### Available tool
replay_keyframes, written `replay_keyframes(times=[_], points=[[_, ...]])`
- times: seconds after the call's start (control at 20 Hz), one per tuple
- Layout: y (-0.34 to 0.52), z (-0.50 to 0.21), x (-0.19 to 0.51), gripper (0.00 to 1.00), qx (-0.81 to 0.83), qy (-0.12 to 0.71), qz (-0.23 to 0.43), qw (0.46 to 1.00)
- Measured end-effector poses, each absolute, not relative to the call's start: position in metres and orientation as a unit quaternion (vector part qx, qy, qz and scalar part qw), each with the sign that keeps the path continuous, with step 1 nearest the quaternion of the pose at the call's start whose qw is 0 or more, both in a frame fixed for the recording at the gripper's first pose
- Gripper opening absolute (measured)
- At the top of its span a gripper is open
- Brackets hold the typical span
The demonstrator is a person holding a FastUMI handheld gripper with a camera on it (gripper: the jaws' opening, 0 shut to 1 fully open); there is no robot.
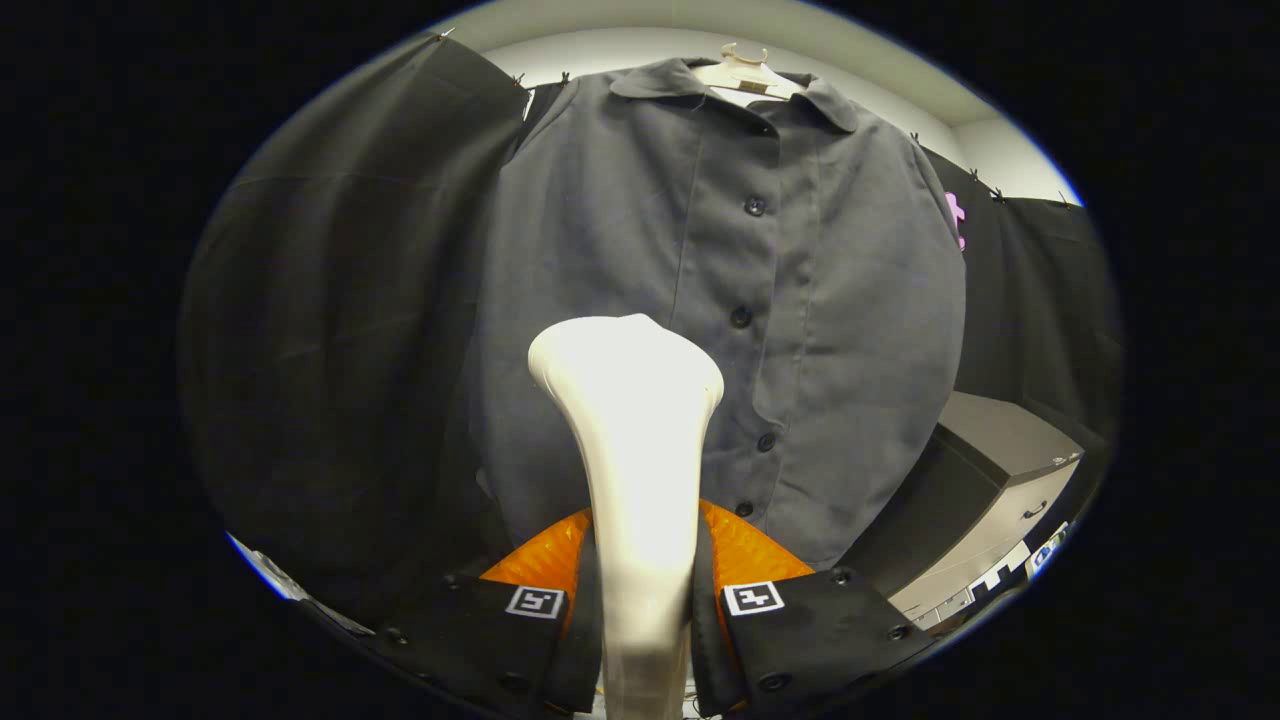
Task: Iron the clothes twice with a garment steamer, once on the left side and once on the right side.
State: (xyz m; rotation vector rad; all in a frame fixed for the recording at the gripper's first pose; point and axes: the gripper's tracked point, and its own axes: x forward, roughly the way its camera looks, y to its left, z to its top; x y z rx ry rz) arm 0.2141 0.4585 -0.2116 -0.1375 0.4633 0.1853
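A dark grey buttoned shirt point(790, 300) hangs on a white hanger point(745, 72) against the black cloth wall, straight ahead of me. My gripper point(643, 600) is shut on the white garment steamer point(632, 420), both fingers pressing its handle from either side. The steamer's wide head rises beyond the fingers and points at the shirt's lower left half, just left of the button row. I cannot tell whether the head touches the fabric.
A grey cabinet point(1000, 480) with a drawer handle stands to the lower right of the shirt. Black cloth point(340, 330) hangs to the left and right of the garment. A pale wall shows above the hanger.
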Motion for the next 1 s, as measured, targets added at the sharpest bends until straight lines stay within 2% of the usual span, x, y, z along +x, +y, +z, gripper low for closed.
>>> replay_keyframes(times=[0.55,1.0], points=[[0.412,-0.093,0.201,0.44,-0.04,0.142,0.077,0.986],[0.36,-0.064,0.193,0.44,-0.015,0.108,0.052,0.993]])
